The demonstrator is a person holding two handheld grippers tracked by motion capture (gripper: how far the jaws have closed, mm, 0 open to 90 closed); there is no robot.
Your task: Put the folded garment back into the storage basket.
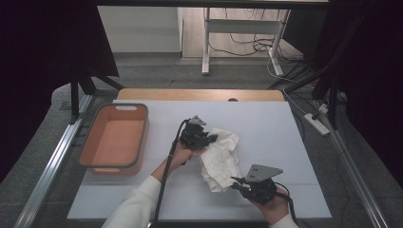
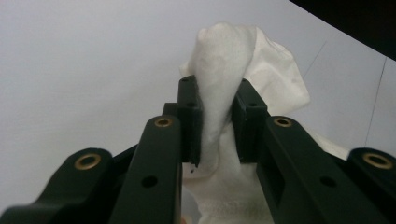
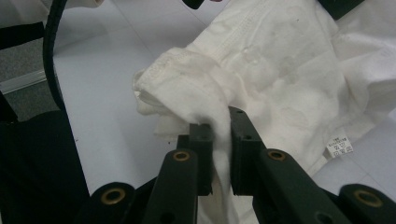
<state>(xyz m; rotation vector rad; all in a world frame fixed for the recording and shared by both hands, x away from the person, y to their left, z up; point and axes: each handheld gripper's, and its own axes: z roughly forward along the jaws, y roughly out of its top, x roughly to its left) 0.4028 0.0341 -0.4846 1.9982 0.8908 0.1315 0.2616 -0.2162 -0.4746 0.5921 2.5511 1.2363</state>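
White cloth (image 1: 219, 156) lies crumpled mid-table on the white sheet (image 1: 266, 123), held at both ends. Left gripper (image 1: 212, 138) clamps a fold at the cloth's far end; its own view shows the jaws pinched on fabric (image 2: 217, 93). Right gripper (image 1: 236, 182) grips the near edge, jaws closed on a bunched hem (image 3: 205, 93). Orange bin (image 1: 114, 140) sits well left, apart from the cloth.

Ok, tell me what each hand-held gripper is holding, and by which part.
Both pinch the white cloth: left hand-held gripper on a bunched fold, right hand-held gripper near a hemmed edge.
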